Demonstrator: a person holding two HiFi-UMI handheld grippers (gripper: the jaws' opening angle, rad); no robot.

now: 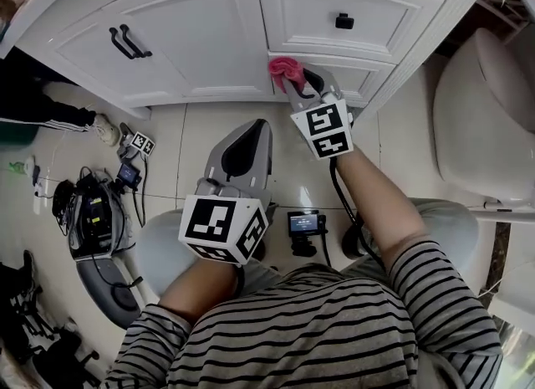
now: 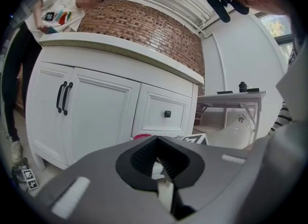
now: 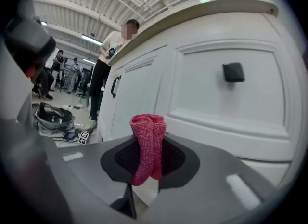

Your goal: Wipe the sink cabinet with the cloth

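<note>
So, our right tongs (image 1: 299,86) pinched just a fold of the pink cloth (image 3: 146,146) near the cabinet (image 1: 201,36), left tongs (image 2: 156,163) clenched empty; hard rubbing could've yanked it loose.

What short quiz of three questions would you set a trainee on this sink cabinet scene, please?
1. True or false: the left gripper holds the pink cloth.
2. The cloth in the right gripper is nearest to: A the stacked drawers; B the double doors; C the countertop.
3. Fill in: the upper drawer has a black ___.
Key: 1 false, since the right gripper holds it; 2 A; 3 knob.
</note>
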